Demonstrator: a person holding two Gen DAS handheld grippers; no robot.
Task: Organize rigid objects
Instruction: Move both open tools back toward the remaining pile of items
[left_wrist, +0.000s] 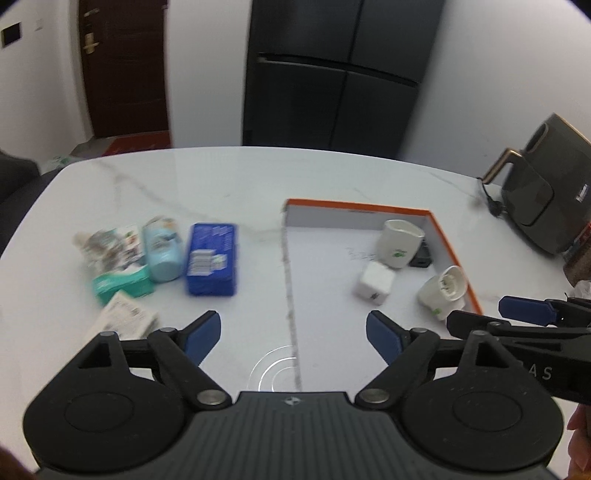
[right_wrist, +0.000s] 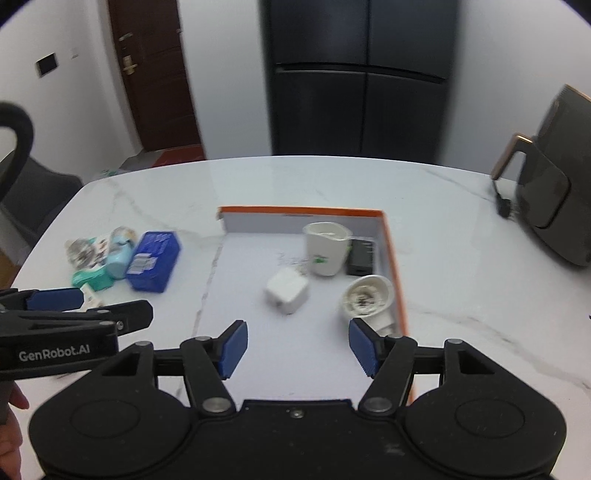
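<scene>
Partway: both the left hand-held gripper (left_wrist: 293, 334) and the right hand-held gripper (right_wrist: 298, 347) gape empty; orange-rimmed tray (right_wrist: 395, 258), centre frame, holds white cup (right_wrist: 327, 247) and white cube (right_wrist: 286, 290), while blue box (left_wrist: 211, 258) and teal bottle (left_wrist: 162, 249) wait mid-left on the bench (left_wrist: 221, 177).

On the table (right_wrist: 461, 221), the tray (right_wrist: 393, 258) at frame centre holds two cups (right_wrist: 327, 249), a charger (right_wrist: 286, 290) and a box (right_wrist: 360, 256); packets (right_wrist: 122, 258) lie left of it.
</scene>
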